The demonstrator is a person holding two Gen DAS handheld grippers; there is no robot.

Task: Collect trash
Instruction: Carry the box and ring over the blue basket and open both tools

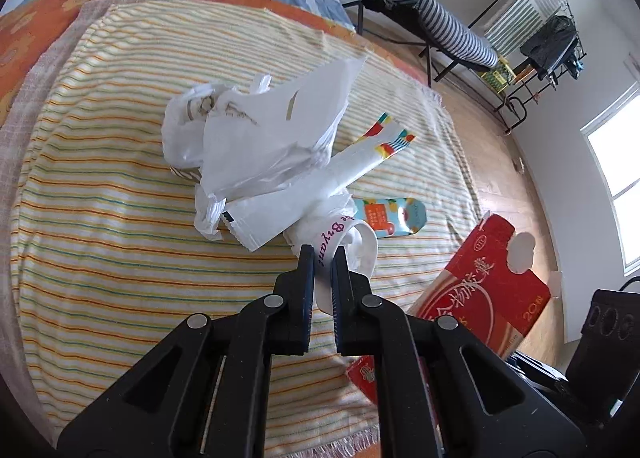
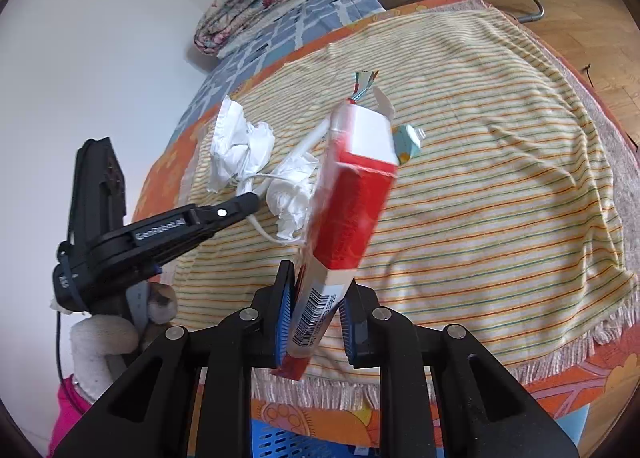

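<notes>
While the left gripper (image 1: 323,258) has its jaws clamped on a white strip with purple lettering (image 1: 334,244), the crumpled white plastic bag (image 1: 256,138) and wrappers it joins lie just beyond the jaws on the striped cloth (image 1: 120,218). A small colourful carton (image 1: 394,216) lies beyond and right. The right gripper (image 2: 316,298) has its jaws pressed on a red box (image 2: 348,202), lifted off the cloth.

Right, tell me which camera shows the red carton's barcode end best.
The right wrist view. There the red carton sits between the right gripper pads, barcode facing the lens. The left wrist view shows only the carton's printed red face and torn opening at the right edge, no barcode.
</notes>
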